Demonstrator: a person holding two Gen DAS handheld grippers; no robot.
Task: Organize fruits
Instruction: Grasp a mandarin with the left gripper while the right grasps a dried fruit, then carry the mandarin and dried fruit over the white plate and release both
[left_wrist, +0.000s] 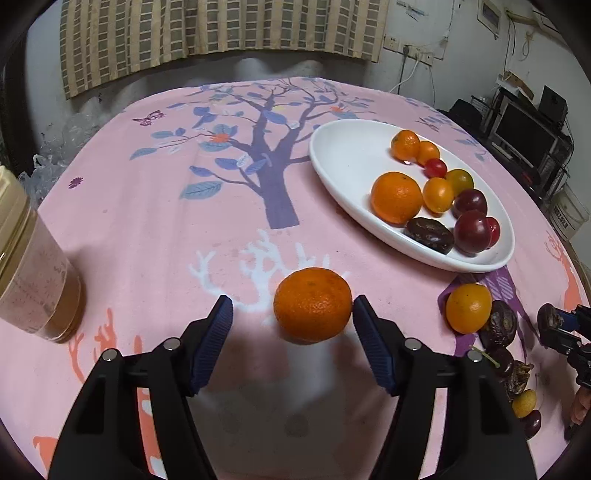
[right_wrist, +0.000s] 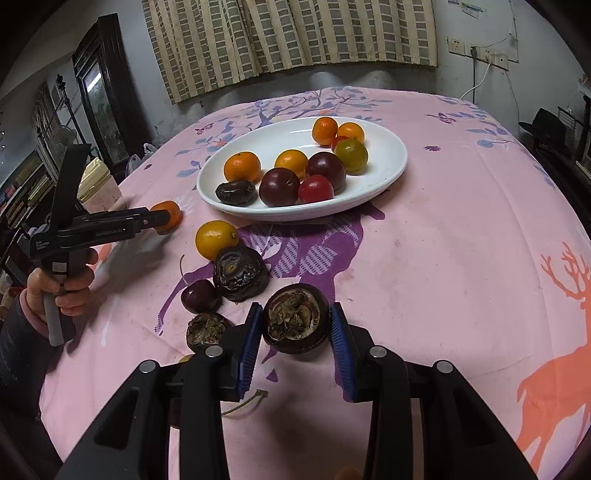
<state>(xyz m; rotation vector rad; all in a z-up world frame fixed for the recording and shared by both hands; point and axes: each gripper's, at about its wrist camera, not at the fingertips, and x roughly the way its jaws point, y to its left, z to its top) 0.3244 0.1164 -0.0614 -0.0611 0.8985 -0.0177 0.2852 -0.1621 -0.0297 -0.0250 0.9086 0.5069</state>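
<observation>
A white oval plate (left_wrist: 340, 155) (right_wrist: 384, 170) holds several oranges, plums and tomatoes. My left gripper (left_wrist: 291, 314) is open around a mandarin (left_wrist: 312, 305) on the pink cloth; the right pad touches it, the left pad stands apart. It also shows in the right wrist view (right_wrist: 170, 216). My right gripper (right_wrist: 295, 325) is shut on a dark mangosteen half (right_wrist: 295, 318) with dried flesh facing me. Loose fruit lies near it: a yellow orange (right_wrist: 216, 239) (left_wrist: 468, 308), a dark mangosteen (right_wrist: 240, 272), a cherry (right_wrist: 199, 294) and another shell half (right_wrist: 205, 329).
A beige-lidded jar (left_wrist: 33, 266) stands at the table's left edge. The round table carries a pink cloth (right_wrist: 461, 221) with tree and deer prints. A curtain hangs behind; shelves and a monitor (left_wrist: 524, 129) stand at the right.
</observation>
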